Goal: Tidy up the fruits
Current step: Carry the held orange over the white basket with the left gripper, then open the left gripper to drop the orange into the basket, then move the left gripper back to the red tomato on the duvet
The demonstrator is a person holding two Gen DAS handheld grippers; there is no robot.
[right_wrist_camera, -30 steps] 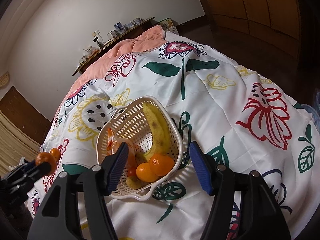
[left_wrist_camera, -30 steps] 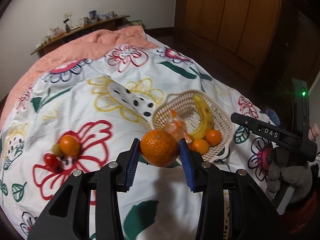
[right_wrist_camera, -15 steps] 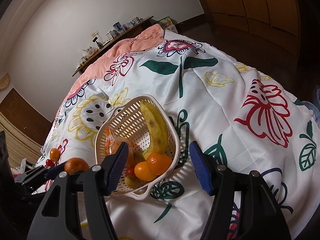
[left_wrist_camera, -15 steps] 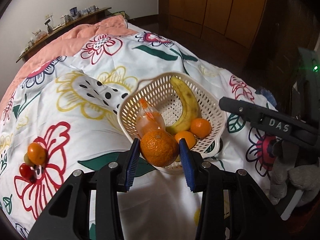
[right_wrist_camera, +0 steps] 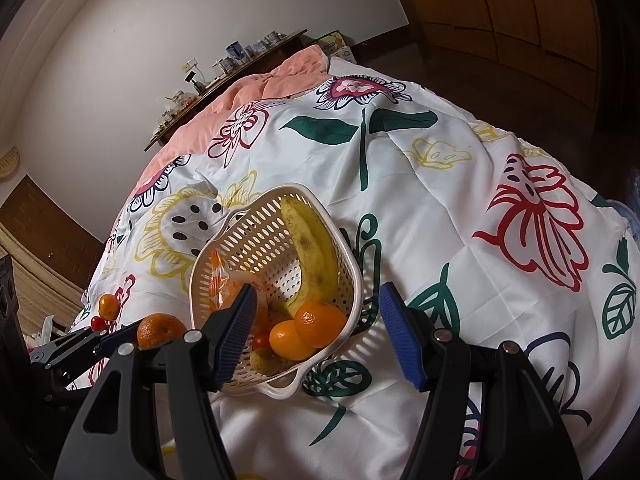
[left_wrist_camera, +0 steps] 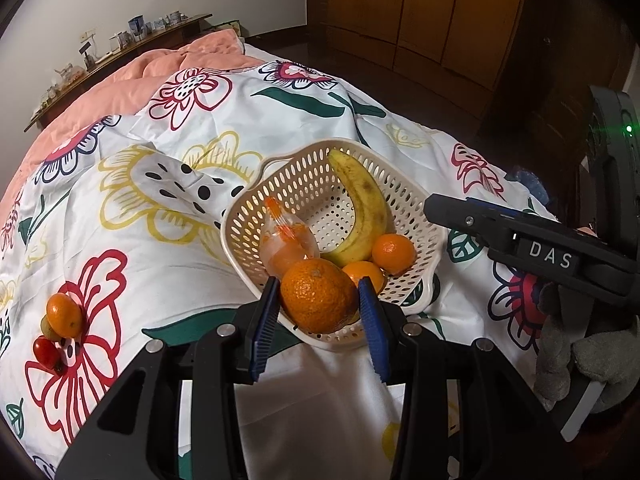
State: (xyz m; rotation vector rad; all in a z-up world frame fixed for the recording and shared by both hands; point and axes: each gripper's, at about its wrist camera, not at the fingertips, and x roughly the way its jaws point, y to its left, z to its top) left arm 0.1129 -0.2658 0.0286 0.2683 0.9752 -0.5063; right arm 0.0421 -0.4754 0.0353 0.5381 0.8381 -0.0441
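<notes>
My left gripper (left_wrist_camera: 319, 322) is shut on a large orange (left_wrist_camera: 318, 295) and holds it just above the near rim of the cream basket (left_wrist_camera: 416, 200). The basket holds a banana (left_wrist_camera: 366, 200), two small oranges (left_wrist_camera: 394, 247), and a clear bag of orange pieces (left_wrist_camera: 285, 236). On the bedspread to the left lie a small orange (left_wrist_camera: 64, 316), a greenish fruit and a red tomato (left_wrist_camera: 45, 353). My right gripper (right_wrist_camera: 316, 340) is open and empty, close over the near side of the basket (right_wrist_camera: 248, 236). The held orange also shows in the right wrist view (right_wrist_camera: 160, 330).
The floral bedspread (left_wrist_camera: 168, 240) covers a bed with a pink quilt (left_wrist_camera: 160, 68) behind. A shelf with small items (left_wrist_camera: 120, 44) runs along the far wall. Wooden wardrobes (left_wrist_camera: 420, 12) stand at the right. A grey plush toy (left_wrist_camera: 580, 356) lies at the bed's right edge.
My left gripper has carried the large orange to the right, from beside the basket to over its near rim. The right gripper has stayed open near the basket.
</notes>
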